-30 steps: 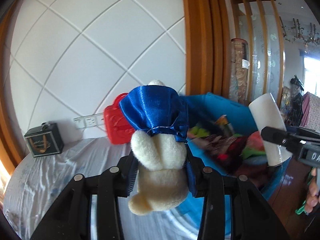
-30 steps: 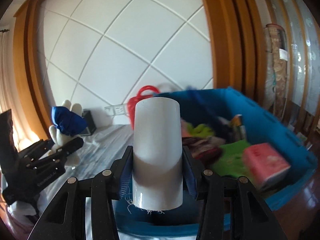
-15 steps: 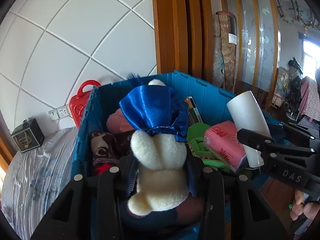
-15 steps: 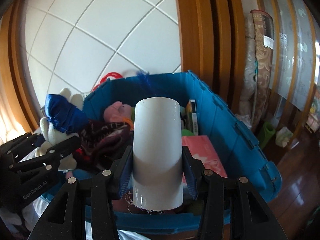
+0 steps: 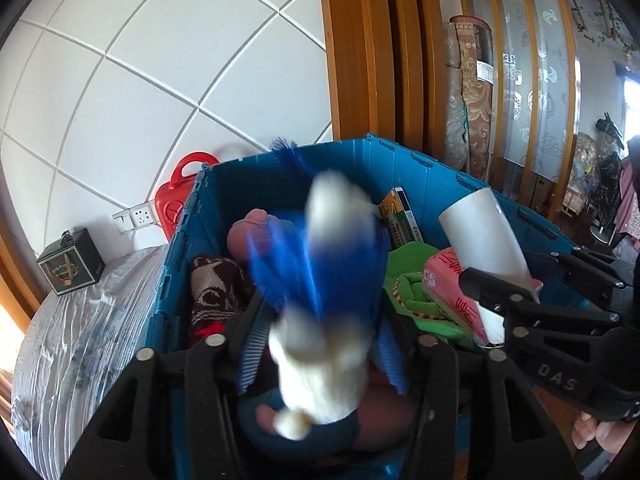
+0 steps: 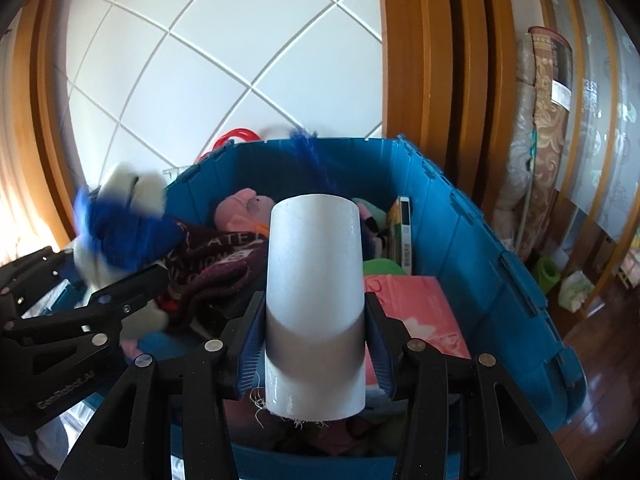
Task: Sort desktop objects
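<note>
1. We are at the drop-off step of the sort: both tools hang over the blue plastic bin [image 6: 472, 248], which is already heaped with soft goods.
2. Our left tool [image 5: 320, 344] is opening its jaws, and the plush toy [image 5: 324, 320] between them shows blurred, apparently slipping free above the pile just beneath and ahead of the tool; we judge the pads no longer press on it.
3. Our right tool [image 6: 316, 344] is clamped on the white cylinder [image 6: 316, 300], which stands upright between the ribbed blue pads, directly over the bin's near edge.
4. Next, we judge, the right tool must part its jaws over a free spot, perhaps above the pink packet [image 6: 416, 312] ahead and to its right, so the cylinder lands inside the bin.
5. Materials: the toy is fluffy cream pile wrapped in glossy blue satin; the cylinder is smooth, hard and matte white, likely to roll once it falls; the bin has rigid ribbed walls; a dark knitted textile [image 6: 216, 268] lies ahead to the left.
</note>
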`<state>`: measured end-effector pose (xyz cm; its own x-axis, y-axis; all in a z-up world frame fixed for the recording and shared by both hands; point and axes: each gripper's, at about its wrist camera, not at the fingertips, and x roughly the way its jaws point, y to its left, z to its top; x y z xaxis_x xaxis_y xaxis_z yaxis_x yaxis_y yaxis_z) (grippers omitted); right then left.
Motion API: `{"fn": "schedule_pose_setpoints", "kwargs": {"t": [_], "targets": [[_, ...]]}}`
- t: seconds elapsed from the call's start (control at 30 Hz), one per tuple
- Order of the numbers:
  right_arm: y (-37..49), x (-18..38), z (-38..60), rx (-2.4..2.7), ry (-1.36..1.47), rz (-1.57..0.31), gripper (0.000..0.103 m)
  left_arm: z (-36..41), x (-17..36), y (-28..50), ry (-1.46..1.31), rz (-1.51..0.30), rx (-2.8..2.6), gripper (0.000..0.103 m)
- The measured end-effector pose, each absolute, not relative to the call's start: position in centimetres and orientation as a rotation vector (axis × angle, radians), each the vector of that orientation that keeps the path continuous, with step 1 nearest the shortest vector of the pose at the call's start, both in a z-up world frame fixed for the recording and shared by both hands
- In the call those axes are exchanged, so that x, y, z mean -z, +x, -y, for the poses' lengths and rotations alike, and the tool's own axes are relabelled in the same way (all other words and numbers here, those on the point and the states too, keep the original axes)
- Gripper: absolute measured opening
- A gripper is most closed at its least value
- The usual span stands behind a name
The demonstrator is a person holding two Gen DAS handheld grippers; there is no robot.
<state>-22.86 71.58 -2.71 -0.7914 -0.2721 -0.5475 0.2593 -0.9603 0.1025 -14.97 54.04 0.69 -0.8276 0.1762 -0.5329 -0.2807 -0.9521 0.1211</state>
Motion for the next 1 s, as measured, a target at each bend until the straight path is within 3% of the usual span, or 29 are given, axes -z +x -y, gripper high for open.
{"fn": "schedule_pose_setpoints", "kwargs": {"t": [0.1,0.2,0.27,0.4,0.67,0.77,0.9,1.0], "targets": [[-23.1,2.9,-71.6,2.731,0.845,0.017,0.047,-53.8,-0.9,-14.8,-0.776,-0.287,-2.792,0.074],[-23.4,2.7,-71.6,2.747,0.837,-0.001,0.056,-53.6,-1.1,-14.6,-0.774,-0.292,-2.810,0.079],[-23.4,2.7,-71.8,2.743,0.835,0.009,0.084,-53.1,-1.1,-14.6,-0.784,-0.296,-2.826,0.080],[-22.3,2.1,-72.1,2.779,0.812,0.009,0.102,-51.9,-1.2,-14.2,-0.801,-0.275,-2.861,0.081],[-17.9,-0.1,-71.8,2.854,0.757,0.022,0.103,-48.8,-3.0,-11.0,-0.700,-0.218,-2.886,0.082],[-16.2,-0.6,-71.3,2.856,0.753,0.044,0.103,-47.6,-3.9,-9.2,-0.650,-0.212,-2.890,0.087],[-13.7,-1.1,-70.0,2.871,0.754,0.032,0.103,-45.9,-4.8,-6.7,-0.588,-0.165,-2.888,0.102],[-12.0,-1.4,-69.4,2.863,0.761,0.037,0.103,-44.8,-5.1,-5.2,-0.581,-0.146,-2.916,0.103]]}}
